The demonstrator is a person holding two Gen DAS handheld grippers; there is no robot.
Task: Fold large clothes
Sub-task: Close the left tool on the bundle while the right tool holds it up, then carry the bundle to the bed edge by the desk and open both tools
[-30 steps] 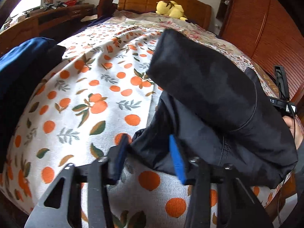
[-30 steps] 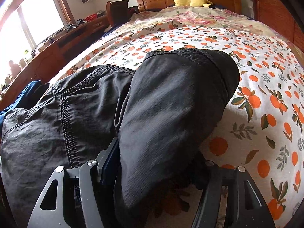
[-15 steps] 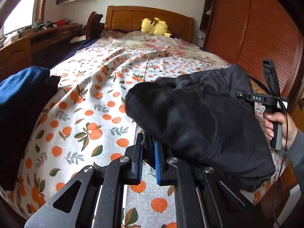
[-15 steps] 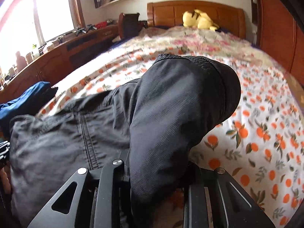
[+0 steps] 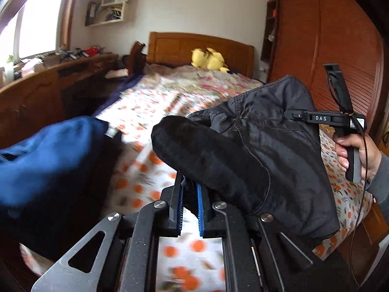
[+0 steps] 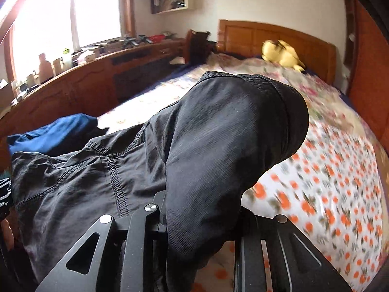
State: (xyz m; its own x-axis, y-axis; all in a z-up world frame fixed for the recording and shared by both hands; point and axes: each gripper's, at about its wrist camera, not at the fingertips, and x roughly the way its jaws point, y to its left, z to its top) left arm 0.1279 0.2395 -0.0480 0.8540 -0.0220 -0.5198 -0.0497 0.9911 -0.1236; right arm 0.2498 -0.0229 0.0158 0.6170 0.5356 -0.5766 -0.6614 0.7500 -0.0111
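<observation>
A: My left gripper (image 5: 189,203) tilts downward above the bed (image 5: 145,182), jaws clamped on the black trousers (image 5: 243,150).

B: My right gripper (image 6: 201,221) also pinches them, raised over the bed.

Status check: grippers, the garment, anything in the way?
Left gripper and right gripper both shut on black garment, lifted off bed. Blue clothes piled left, not blocking.

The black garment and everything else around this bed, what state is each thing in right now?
Black garment: lifted off the bed, gripped at two spots, draped over both hand-held grippers.
Left hand-held gripper: shut on the garment's edge.
Right hand-held gripper: shut on a thick fold; fingertips hidden under cloth.
Blue garment: heaped at the bed's left edge, untouched.
Yellow plush toy: lying by the headboard.
Bedspread: spread flat.
</observation>
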